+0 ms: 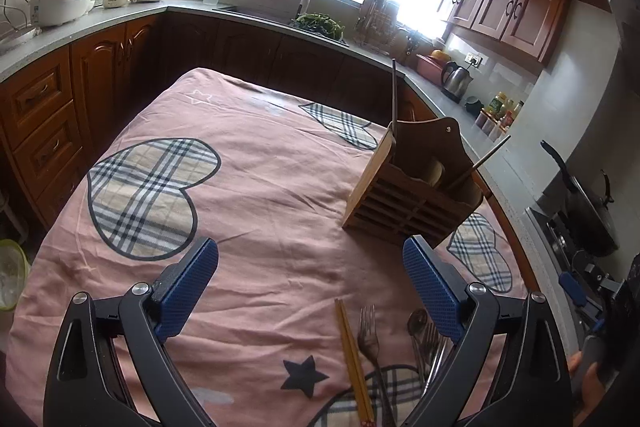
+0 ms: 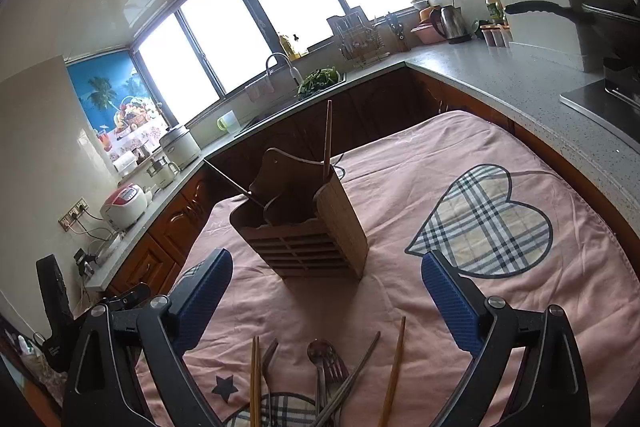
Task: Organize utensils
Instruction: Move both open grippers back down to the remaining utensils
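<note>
Nearest to me, along the table's near edge, loose utensils lie on the pink cloth [image 1: 260,187]: a pair of wooden chopsticks [image 1: 354,359], a fork [image 1: 370,337] just beside them, and a spoon [image 1: 417,321] with more metal pieces bunched against it. From my right wrist view I see another single chopstick [image 2: 394,371] lying apart on the right of that pile. My left gripper [image 1: 310,287] hovers above them with its blue pads spread wide, holding nothing. My right gripper [image 2: 326,291] is likewise spread apart and empty. Farther in, toward the table's right edge, stands the wooden utensil holder [image 1: 412,187], upright on the cloth. One chopstick [image 1: 394,95] sticks up straight from one of its compartments, and a second stick [image 1: 486,161] leans outward from another.
</note>
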Demonstrator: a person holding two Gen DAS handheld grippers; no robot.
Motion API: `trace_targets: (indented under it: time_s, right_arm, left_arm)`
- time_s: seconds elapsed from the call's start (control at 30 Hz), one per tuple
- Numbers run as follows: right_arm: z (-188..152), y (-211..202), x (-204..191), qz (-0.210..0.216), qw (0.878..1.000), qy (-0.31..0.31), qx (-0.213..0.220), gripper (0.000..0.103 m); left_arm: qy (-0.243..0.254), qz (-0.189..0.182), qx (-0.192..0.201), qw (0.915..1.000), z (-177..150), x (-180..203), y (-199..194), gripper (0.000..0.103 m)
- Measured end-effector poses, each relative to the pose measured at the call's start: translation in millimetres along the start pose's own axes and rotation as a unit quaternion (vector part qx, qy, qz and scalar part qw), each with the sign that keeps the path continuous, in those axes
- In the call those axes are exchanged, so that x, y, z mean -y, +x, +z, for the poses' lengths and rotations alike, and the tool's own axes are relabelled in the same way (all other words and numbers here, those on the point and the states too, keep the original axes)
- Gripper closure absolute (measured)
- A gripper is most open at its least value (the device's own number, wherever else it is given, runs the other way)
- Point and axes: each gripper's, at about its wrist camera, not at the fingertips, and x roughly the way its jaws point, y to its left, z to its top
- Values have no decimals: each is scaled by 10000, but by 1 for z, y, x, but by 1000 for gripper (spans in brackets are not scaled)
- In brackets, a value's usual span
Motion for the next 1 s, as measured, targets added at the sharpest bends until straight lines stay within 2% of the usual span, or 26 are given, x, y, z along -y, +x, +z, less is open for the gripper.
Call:
trace_targets:
  time_s: [0.3, 0.63, 1.0]
  right_arm:
    - [-32, -30, 9, -157, 9997, -61, -159, 6]
    - [-67, -40, 19, -267, 9988, -94, -397, 6]
    - [-75, -36, 23, -344, 9979, -113, -532, 7]
  left_arm:
    - [-15, 30, -155, 9999, -30, -7, -16, 7]
    - [91, 100, -338, 9993, -57, -10, -20, 7]
    - [306, 221, -582, 9976, -62, -2, -4, 7]
